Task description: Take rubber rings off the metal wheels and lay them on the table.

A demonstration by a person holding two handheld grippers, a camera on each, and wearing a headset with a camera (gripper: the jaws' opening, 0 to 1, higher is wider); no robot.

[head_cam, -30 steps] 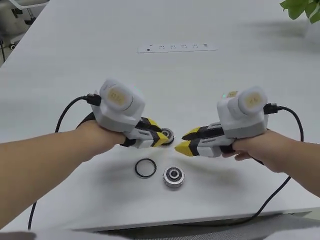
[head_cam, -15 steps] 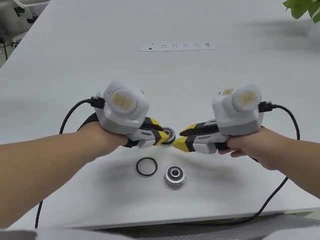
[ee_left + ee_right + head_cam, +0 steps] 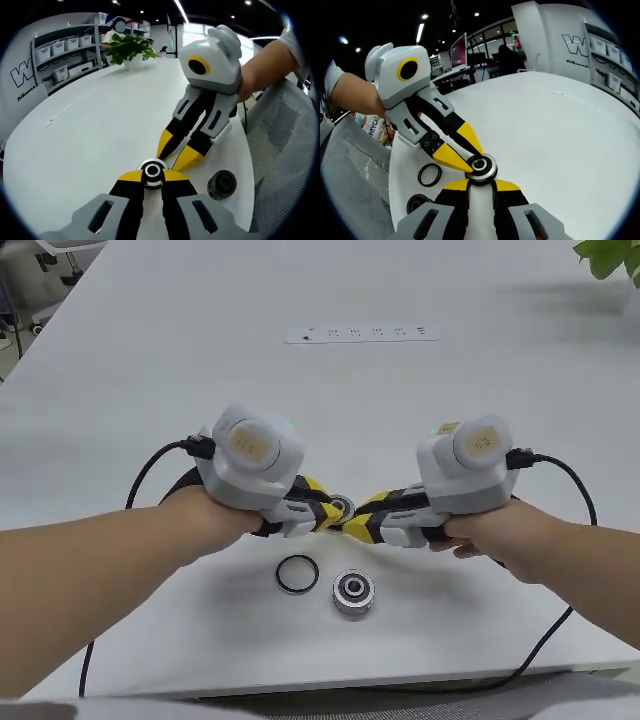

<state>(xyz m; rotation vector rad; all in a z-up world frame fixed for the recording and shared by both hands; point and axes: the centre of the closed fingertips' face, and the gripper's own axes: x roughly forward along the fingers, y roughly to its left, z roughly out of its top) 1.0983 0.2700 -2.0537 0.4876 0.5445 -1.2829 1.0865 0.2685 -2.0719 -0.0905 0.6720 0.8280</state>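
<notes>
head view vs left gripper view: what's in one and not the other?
Head view adds the loose rubber ring lying on the table, plus the power strip. Left gripper view adds shelves of bins and a mesh chair back. Shared: the clamped wheel in the left gripper, the right gripper open beside it, and the bare wheel on the table.

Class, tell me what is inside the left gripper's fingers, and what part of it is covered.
A metal wheel, its black rubber ring on, sits clamped between the fingers of the left gripper. Its face shows; the fingers cover its two sides.
</notes>
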